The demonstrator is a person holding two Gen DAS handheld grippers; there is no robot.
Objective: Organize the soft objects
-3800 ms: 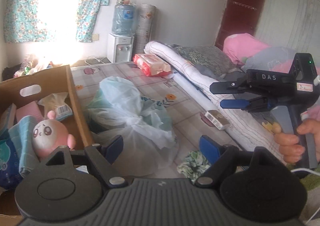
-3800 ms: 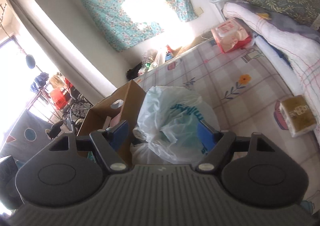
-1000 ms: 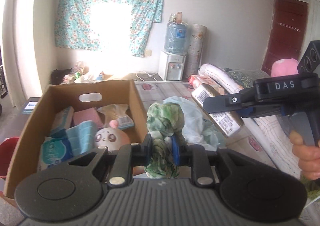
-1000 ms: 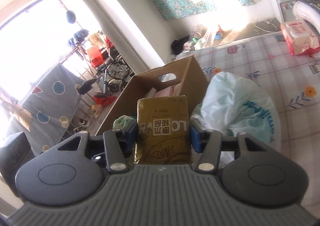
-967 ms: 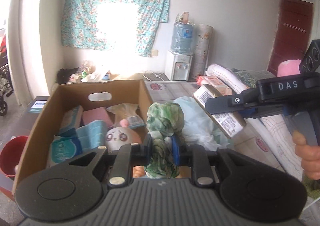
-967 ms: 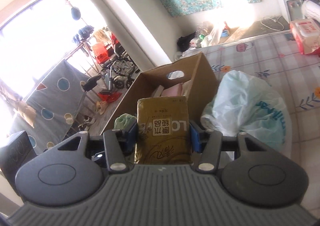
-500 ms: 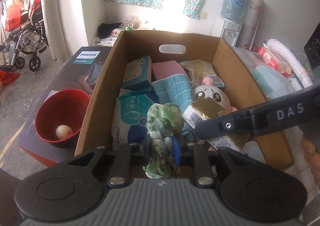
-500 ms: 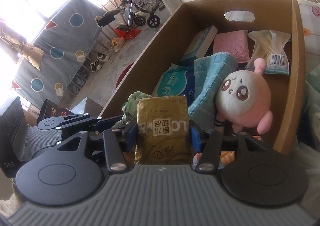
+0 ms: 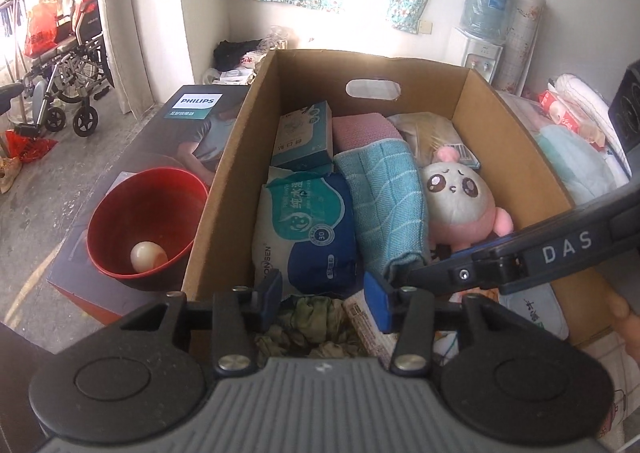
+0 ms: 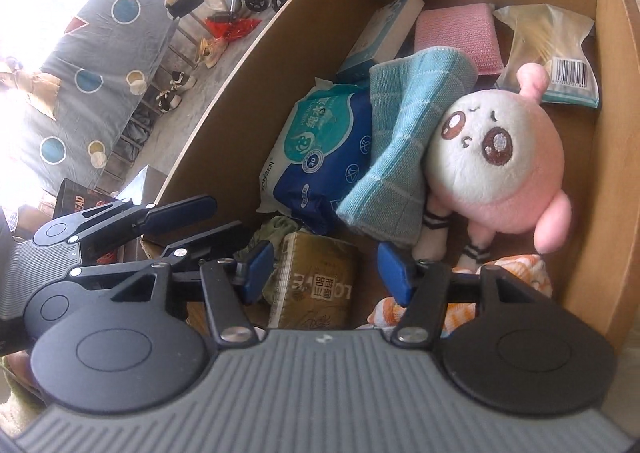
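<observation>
Cardboard box (image 9: 508, 121), left tool (image 9: 326, 295) opening above green cloth (image 9: 308, 319), right tool (image 10: 326, 273) opening, gold pack (image 10: 316, 281) released

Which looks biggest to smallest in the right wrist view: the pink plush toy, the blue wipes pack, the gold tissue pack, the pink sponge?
1. Pink plush toy
2. Blue wipes pack
3. Gold tissue pack, though it lies nearest the camera, so unsure
4. Pink sponge, farthest back

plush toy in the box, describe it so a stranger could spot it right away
Look inside the open cardboard box, toward its right wall. The plush toy lies beside the teal folded towel. It alone has a face: a round white head with big brown eyes on a pink body.
</observation>
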